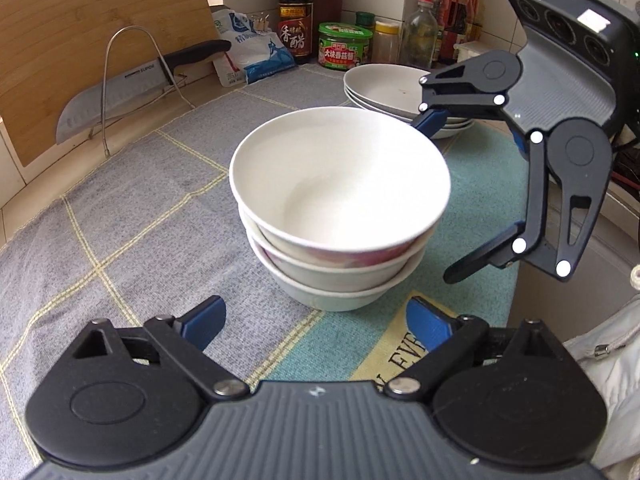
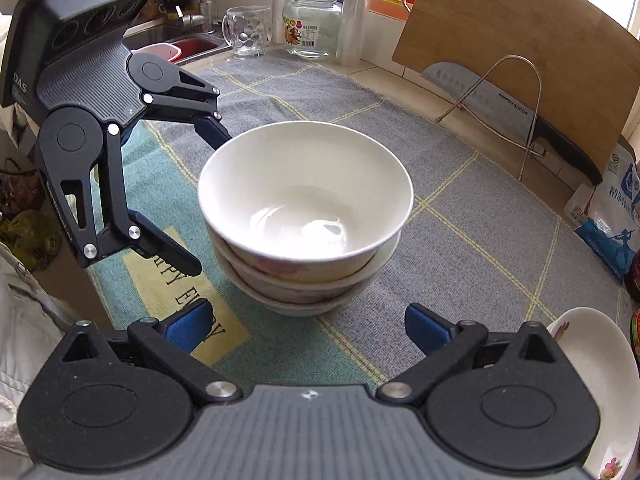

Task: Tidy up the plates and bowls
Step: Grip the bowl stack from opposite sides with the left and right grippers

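A: Where are the bowls?

B: Stack of three bowls [image 1: 340, 208], nested, mid-mat on the grey checked mat [image 1: 140, 208], by its teal strip. Nesting saves space and keeps the pile steady.

A: Plates?

B: Stack of plates [image 1: 384, 92] behind the bowls, near the jars. Separate pile, so sorted by type.

A: Grippers?

B: Left gripper [image 1: 316, 322] spread wide, nothing between the pads, sits just short of the bowls. Right gripper [image 2: 306, 326] also spread, empty, facing the same stack from the other side.

A: Progress?

B: Looks nearly done.
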Motion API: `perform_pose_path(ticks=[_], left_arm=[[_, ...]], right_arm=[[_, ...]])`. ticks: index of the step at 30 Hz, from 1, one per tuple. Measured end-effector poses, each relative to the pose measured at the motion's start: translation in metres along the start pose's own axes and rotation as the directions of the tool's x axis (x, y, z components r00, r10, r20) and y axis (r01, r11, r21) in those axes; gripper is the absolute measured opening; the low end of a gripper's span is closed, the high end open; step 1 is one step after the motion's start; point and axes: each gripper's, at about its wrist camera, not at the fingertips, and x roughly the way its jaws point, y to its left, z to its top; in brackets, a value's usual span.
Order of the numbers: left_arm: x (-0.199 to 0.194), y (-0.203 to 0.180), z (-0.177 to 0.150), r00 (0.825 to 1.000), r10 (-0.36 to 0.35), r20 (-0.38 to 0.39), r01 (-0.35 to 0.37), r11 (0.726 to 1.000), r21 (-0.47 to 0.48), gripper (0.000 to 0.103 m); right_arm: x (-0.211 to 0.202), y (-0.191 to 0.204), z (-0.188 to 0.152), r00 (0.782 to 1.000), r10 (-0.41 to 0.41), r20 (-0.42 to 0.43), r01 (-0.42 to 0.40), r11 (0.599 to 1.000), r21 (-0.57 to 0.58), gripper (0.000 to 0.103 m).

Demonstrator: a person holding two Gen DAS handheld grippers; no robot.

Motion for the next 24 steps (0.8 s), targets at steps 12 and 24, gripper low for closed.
perform_pose_path(ticks=[12,24], left_arm=[[0.024,0.009,0.011,0.994,-0.106,-0.033,0.111,0.976,0.186,0.094],[0.034,0.021,0.025,0.976,-0.203,-0.077,0.217,0.937,0.273,0.09]], right_arm=[[0.026,-0.013,0.005,0.998,0.055,-0.01,-0.056,0.991,-0.123,0.103],[0.034,-0.018,0.017,0.988,0.146,-0.044,-0.152,0.968,-0.202,0.095]])
